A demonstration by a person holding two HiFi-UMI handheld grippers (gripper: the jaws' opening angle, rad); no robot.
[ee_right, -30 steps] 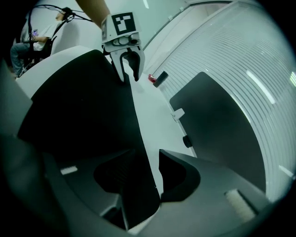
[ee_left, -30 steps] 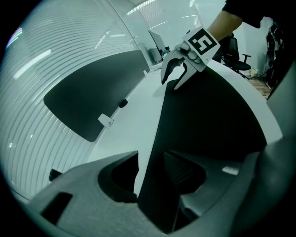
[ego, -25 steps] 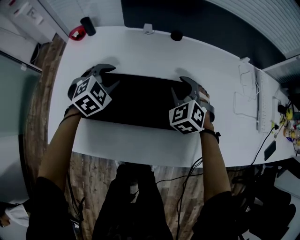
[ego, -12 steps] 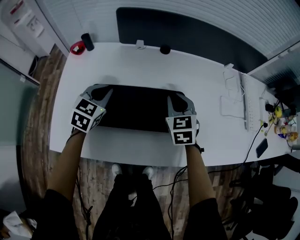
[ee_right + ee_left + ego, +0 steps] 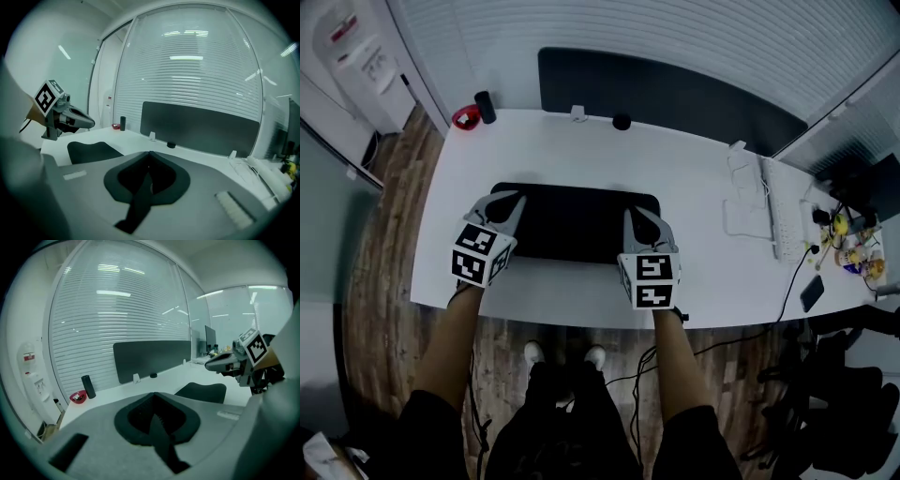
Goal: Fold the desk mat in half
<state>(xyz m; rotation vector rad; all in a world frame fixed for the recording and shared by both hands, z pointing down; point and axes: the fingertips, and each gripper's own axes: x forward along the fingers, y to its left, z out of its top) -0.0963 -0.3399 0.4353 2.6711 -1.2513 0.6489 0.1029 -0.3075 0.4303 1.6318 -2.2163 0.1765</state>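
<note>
The black desk mat (image 5: 572,225) lies flat on the white table (image 5: 694,187), a dark rectangle near the front edge. My left gripper (image 5: 508,200) hovers over its left end and my right gripper (image 5: 636,217) over its right end, both pointing away from me. In the left gripper view the jaws (image 5: 153,397) have just been closing and now meet with nothing between them; the mat (image 5: 201,392) shows beyond, on the table. The right gripper (image 5: 149,154) has likewise just been closing and is shut and empty, with the mat (image 5: 91,152) lying to its left.
A red dish (image 5: 466,117) and a black cylinder (image 5: 486,106) stand at the table's far left corner. A dark partition panel (image 5: 666,94) runs along the back edge. A white keyboard (image 5: 787,220), cables and a phone (image 5: 811,292) lie at the right.
Both grippers have risen off the mat's ends, rolled upright and closed their jaws. The mat stays flat on the table. The head view has pulled back.
</note>
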